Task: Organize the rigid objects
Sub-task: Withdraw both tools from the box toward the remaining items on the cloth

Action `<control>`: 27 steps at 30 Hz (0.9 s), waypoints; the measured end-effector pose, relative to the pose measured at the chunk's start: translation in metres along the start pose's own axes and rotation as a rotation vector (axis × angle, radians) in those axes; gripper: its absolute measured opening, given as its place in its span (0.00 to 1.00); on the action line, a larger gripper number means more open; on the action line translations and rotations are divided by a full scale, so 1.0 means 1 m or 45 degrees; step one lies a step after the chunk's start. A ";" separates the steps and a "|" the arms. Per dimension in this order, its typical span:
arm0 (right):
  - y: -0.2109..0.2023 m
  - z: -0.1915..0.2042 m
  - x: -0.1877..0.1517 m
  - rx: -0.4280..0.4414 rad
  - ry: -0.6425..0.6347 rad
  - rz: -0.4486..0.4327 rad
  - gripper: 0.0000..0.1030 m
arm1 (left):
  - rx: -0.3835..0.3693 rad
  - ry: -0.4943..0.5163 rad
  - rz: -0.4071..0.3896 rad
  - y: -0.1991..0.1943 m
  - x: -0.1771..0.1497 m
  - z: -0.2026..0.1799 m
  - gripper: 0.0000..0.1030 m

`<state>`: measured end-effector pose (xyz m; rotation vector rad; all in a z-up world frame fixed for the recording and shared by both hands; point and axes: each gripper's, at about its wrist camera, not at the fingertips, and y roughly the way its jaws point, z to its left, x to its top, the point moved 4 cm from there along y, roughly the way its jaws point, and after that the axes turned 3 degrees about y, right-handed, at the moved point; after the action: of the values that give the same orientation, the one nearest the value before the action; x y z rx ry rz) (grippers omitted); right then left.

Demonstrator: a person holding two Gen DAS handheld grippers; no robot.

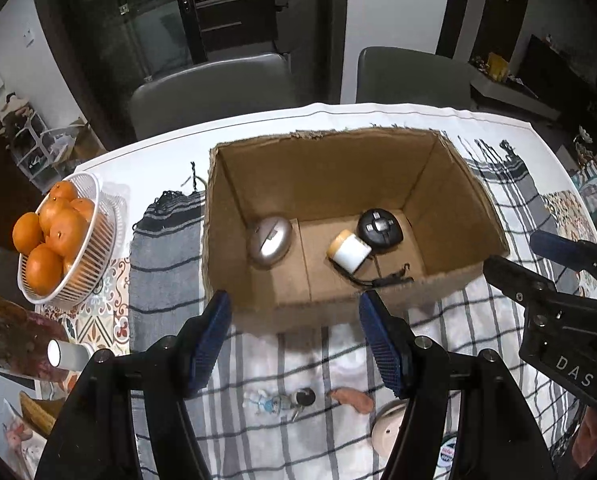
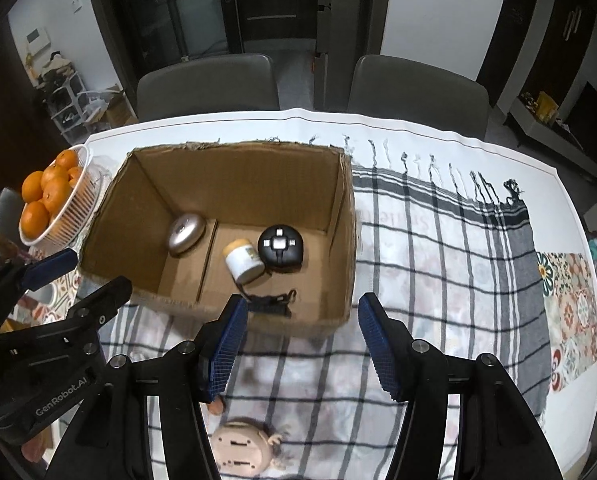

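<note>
An open cardboard box (image 1: 258, 312) (image 2: 138, 292) stands on the checked cloth. Inside lie a silver oval case (image 1: 269, 241) (image 2: 185, 234), a white jar with a tan lid (image 1: 348, 254) (image 2: 243, 264), a black round device (image 1: 379, 226) (image 2: 280, 247) and a black strap (image 1: 386, 280) (image 2: 270, 302). On the cloth in front lie a small figure keychain (image 1: 278, 402), a pink piece (image 1: 352, 399) and a beige round toy (image 1: 388, 428) (image 2: 240, 446). My left gripper (image 1: 294, 340) is open and empty before the box. My right gripper (image 2: 298, 344) is open and empty too, above the beige toy.
A white basket of oranges (image 1: 98, 256) (image 2: 78, 208) stands left of the box. A white tube (image 1: 68, 354) lies at the left edge. Two grey chairs (image 1: 214, 92) (image 2: 418, 88) stand behind the table. Patterned tablecloth (image 2: 570, 312) shows at the right.
</note>
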<state>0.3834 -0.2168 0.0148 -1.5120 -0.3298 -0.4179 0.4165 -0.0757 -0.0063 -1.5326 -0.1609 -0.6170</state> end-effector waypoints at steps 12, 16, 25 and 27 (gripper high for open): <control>-0.020 0.001 -0.037 -0.024 -0.011 0.009 0.57 | -0.029 0.073 -0.003 -0.017 -0.035 -0.016 0.63; -0.026 0.000 -0.052 -0.040 -0.008 0.022 0.57 | -0.048 0.104 0.005 -0.019 -0.045 -0.022 0.64; -0.032 -0.005 -0.087 -0.061 0.021 0.071 0.57 | -0.087 0.188 0.049 -0.019 -0.070 -0.041 0.64; -0.032 -0.007 -0.093 -0.061 0.029 0.085 0.57 | -0.090 0.204 0.056 -0.018 -0.074 -0.044 0.66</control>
<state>0.2856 -0.2186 -0.0003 -1.5592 -0.2523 -0.3922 0.3335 -0.0959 -0.0282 -1.5436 0.0168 -0.7138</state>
